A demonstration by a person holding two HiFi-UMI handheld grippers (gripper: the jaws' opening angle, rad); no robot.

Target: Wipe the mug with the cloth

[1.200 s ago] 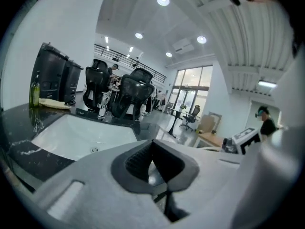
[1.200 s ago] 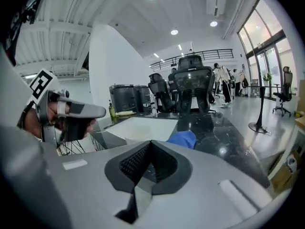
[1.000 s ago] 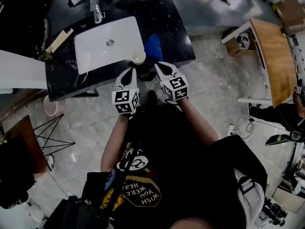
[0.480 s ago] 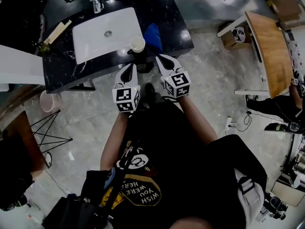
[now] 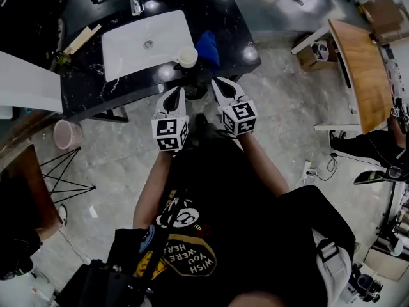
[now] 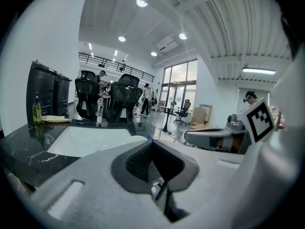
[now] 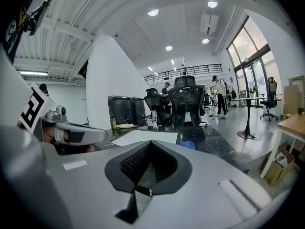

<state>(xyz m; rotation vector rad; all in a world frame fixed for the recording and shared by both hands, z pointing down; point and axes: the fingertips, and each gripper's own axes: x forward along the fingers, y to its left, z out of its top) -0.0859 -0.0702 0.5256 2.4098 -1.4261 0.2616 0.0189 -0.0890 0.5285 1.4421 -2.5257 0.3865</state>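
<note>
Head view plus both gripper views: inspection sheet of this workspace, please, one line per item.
Surface: black counter with a white sink set in it.
Job's things: mug at the sink's near right corner; blue cloth beside it; neither held.
Clutter: bottle behind the sink; wooden board at the counter's left end.
Grippers: left gripper and right gripper short of the counter, jaws together, nothing between them.
Cables: cable on the floor, right.
Surroundings: wooden table, pink bucket, office chairs.
</note>
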